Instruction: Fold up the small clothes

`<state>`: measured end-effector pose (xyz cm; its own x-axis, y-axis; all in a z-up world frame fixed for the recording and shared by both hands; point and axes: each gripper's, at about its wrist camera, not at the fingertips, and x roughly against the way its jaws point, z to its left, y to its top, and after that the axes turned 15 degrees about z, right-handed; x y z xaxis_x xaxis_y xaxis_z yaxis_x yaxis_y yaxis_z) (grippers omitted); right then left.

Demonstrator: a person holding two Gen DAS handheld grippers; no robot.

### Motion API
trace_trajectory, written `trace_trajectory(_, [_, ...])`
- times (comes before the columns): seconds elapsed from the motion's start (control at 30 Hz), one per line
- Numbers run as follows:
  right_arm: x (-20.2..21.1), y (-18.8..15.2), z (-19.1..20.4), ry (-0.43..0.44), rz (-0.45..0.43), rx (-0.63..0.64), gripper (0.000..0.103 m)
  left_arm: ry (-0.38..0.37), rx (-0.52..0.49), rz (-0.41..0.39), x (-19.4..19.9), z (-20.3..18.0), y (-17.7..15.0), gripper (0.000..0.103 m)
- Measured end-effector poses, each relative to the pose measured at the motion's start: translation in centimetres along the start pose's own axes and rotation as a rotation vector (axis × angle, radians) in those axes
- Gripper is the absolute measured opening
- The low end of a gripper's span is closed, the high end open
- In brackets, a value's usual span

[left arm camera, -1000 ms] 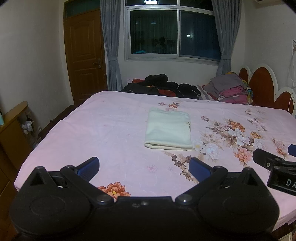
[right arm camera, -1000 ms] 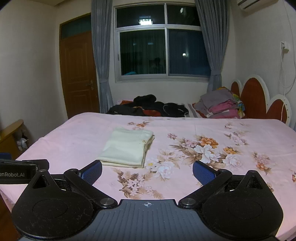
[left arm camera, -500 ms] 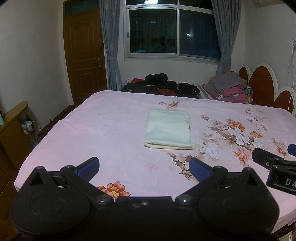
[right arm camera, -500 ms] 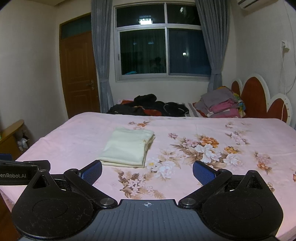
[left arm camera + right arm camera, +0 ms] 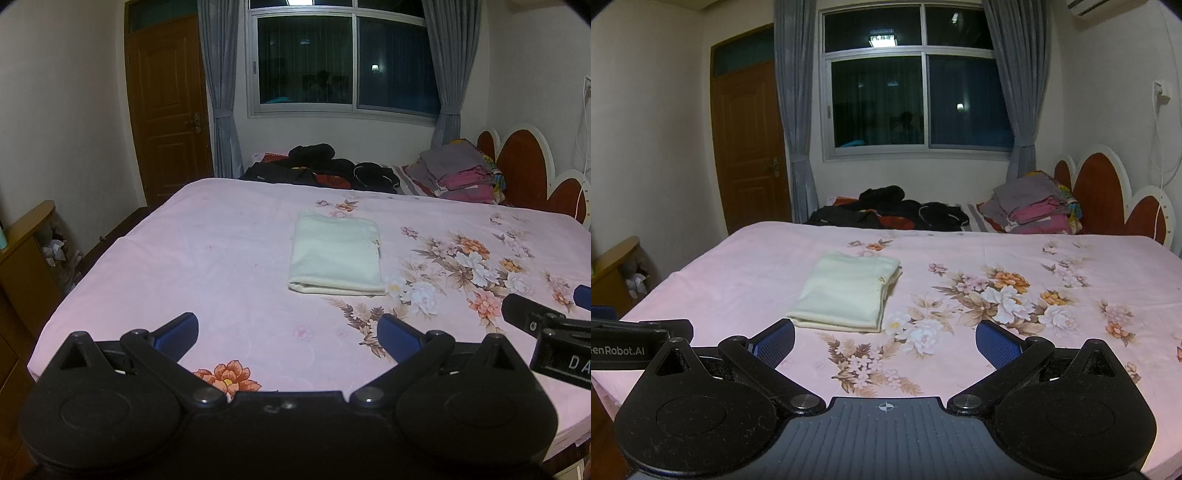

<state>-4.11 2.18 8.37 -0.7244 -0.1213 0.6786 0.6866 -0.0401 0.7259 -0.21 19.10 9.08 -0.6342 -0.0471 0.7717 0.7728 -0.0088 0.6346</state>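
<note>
We held the left gripper [image 5: 288,334] and the right gripper [image 5: 885,341] low over the near edge of the pink floral bedsheet [image 5: 221,258], both with jaws spread wide and empty. The cream folded cloth garment [image 5: 336,256] lay flat mid-bed, well apart from both. We judged it light, soft and limp, best pinched through all layers at its near corners.
</note>
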Motion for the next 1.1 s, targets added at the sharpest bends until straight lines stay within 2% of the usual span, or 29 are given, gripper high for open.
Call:
trace_trajectory(0.5, [-0.1,0.1,0.1,0.001,0.002,0.005,0.103,0.001,0.002,0.007,-0.3,0.0,0.0,0.103])
trace_trajectory(1.1, [-2.6,1.1,-0.5,0.008,0.035,-0.014,0.103,-0.027,-0.028,0.059,-3.6,0.3,2.1,0.103])
